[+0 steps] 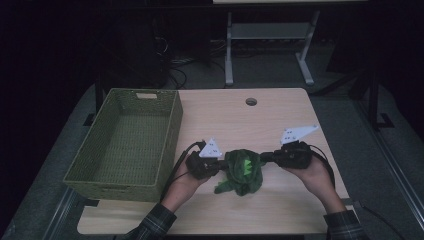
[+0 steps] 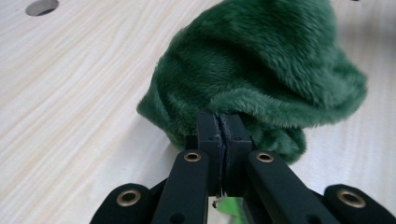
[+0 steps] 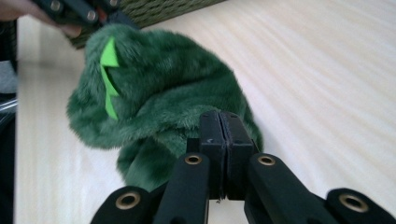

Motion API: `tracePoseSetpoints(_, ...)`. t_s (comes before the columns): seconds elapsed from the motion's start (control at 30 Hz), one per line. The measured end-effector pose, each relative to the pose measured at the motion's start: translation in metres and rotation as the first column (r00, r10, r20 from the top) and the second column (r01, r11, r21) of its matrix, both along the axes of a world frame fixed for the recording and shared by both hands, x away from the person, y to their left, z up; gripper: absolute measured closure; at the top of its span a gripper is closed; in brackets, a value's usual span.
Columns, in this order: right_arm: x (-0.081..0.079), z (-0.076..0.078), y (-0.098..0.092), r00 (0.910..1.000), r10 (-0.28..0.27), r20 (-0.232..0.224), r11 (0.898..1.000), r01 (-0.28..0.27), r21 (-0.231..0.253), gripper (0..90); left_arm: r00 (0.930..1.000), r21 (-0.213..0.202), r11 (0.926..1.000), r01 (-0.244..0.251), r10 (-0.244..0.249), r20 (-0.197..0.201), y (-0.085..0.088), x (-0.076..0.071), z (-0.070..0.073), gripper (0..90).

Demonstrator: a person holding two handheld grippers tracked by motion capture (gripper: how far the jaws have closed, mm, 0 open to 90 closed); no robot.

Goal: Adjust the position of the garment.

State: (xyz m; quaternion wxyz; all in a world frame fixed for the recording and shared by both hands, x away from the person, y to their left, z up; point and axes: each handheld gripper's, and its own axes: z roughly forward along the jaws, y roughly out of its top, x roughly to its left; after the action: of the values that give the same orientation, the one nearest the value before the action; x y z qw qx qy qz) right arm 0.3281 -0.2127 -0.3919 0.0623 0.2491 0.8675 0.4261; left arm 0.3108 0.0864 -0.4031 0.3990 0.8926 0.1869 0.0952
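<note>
1. You have one green plush toy (image 1: 243,171) on the surface (image 1: 240,120), lying near the front edge, between your two hands.
2. You hold two tools, one in each hand. Your left tool (image 1: 220,165) meets the toy's left side and your right tool (image 1: 263,158) meets its right side.
3. In the left gripper view, the left tool (image 2: 223,122) has its jaws pressed together, with the tips buried in the toy's (image 2: 261,70) fur; a fold of the plush looks pinched between them.
4. In the right gripper view, the right tool (image 3: 224,122) also has its jaws pressed together at the edge of the toy (image 3: 163,107). The fur reaches the tips, but you cannot tell from here whether any of it is caught between them.
5. The toy shows bright green spikes (image 3: 109,77) on one side; the right gripper view shows about three, joined in one strip.
6. One woven green basket (image 1: 127,142) stands on the left part of the surface, just beside your left hand (image 1: 187,177) and apart from the toy.
7. One round hole (image 1: 251,101) sits in the surface near its far edge.
8. Both of your sleeves (image 1: 345,225) are plaid.
</note>
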Motion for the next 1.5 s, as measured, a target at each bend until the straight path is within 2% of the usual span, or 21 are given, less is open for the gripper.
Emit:
tracePoseSetpoints(0.13,-0.014,-0.014,-0.006,0.9989,0.012,-0.044,1.0,-0.012,0.007,89.3,0.9996,0.008,0.9999,0.013,-0.013,-0.026,0.0,-0.01,-0.008,88.6)
tracePoseSetpoints(0.33,-0.022,-0.037,-0.004,0.9929,0.022,-0.117,0.999,-0.027,-0.037,90.0,0.9972,0.046,0.9982,0.038,-0.035,-0.066,0.001,-0.017,-0.023,88.6)
tracePoseSetpoints(0.43,-0.023,-0.044,-0.003,0.9907,0.021,-0.135,0.998,-0.03,-0.063,90.0,0.9963,0.073,0.996,0.051,-0.046,-0.073,0.002,-0.018,-0.03,88.8)
tracePoseSetpoints(0.5,-0.021,-0.047,-0.003,0.9907,0.007,-0.136,0.997,-0.018,-0.077,90.0,0.9955,0.079,0.9955,0.052,-0.045,-0.084,0.002,-0.017,-0.034,88.9)
tracePoseSetpoints(0.6,-0.016,-0.053,-0.002,0.9904,-0.02,-0.137,0.995,0.006,-0.104,90.0,0.9958,0.106,0.9925,0.061,-0.053,-0.074,-0.003,-0.017,-0.039,89.0)
tracePoseSetpoints(0.67,-0.012,-0.057,-0.002,0.9909,-0.046,-0.127,0.992,0.03,-0.122,90.0,0.9948,0.109,0.9911,0.077,-0.069,-0.074,-0.007,-0.019,-0.041,88.9)
tracePoseSetpoints(0.73,-0.009,-0.061,-0.003,0.9906,-0.062,-0.122,0.992,0.047,-0.119,90.0,0.9958,0.115,0.9906,0.073,-0.067,-0.062,-0.01,-0.02,-0.043,88.9)
tracePoseSetpoints(0.77,-0.008,-0.063,-0.002,0.9899,-0.063,-0.127,0.992,0.049,-0.116,90.0,0.9956,0.132,0.9878,0.082,-0.075,-0.057,-0.01,-0.019,-0.043,88.9)
tracePoseSetpoints(0.87,-0.008,-0.069,0.001,0.9913,-0.067,-0.113,0.991,0.053,-0.123,90.0,0.996,0.131,0.9886,0.074,-0.067,-0.06,-0.012,-0.018,-0.044,88.8)
tracePoseSetpoints(0.93,-0.007,-0.069,0.001,0.9904,-0.075,-0.116,0.992,0.062,-0.108,89.8,0.9957,0.13,0.9886,0.076,-0.069,-0.062,-0.011,-0.018,-0.044,88.7)
tracePoseSetpoints(1.0,-0.006,-0.068,-0.003,0.99,-0.075,-0.12,0.995,0.066,-0.071,86.2,0.9952,0.116,0.9902,0.077,-0.07,-0.069,-0.011,-0.02,-0.042,88.4)
tracePoseSetpoints(1.07,-0.008,-0.06,-0.008,0.9911,-0.089,-0.1,0.995,0.085,-0.043,77.5,0.995,0.111,0.9905,0.081,-0.074,-0.066,-0.011,-0.021,-0.041,88.3)
tracePoseSetpoints(1.13,-0.011,-0.051,-0.016,0.991,-0.09,-0.099,0.996,0.091,0.005,74.2,0.9947,0.105,0.9911,0.082,-0.075,-0.07,-0.011,-0.021,-0.041,88.1)
tracePoseSetpoints(1.17,-0.013,-0.046,-0.019,0.991,-0.1,-0.089,0.995,0.101,0.013,73.4,0.9946,0.105,0.991,0.083,-0.076,-0.071,-0.011,-0.021,-0.041,88.0)
tracePoseSetpoints(1.27,-0.02,-0.033,-0.029,0.9917,-0.113,-0.063,0.991,0.117,0.062,76.1,0.994,0.109,0.9902,0.087,-0.079,-0.075,-0.012,-0.021,-0.041,87.8)
tracePoseSetpoints(1.37,-0.027,-0.025,-0.026,0.9962,-0.064,-0.059,0.991,0.07,0.111,84.0,0.994,0.104,0.9908,0.086,-0.079,-0.076,-0.012,-0.022,-0.041,87.7)
tracePoseSetpoints(1.43,-0.03,-0.026,-0.016,0.9983,-0.022,-0.053,0.993,0.028,0.11,85.7,0.9943,0.097,0.9919,0.082,-0.075,-0.076,-0.013,-0.022,-0.041,87.6)
tracePoseSetpoints(1.5,-0.03,-0.03,-0.004,0.9976,-0.001,-0.069,0.995,0.007,0.097,87.7,0.9939,0.103,0.9907,0.09,-0.083,-0.074,-0.012,-0.022,-0.041,87.6)
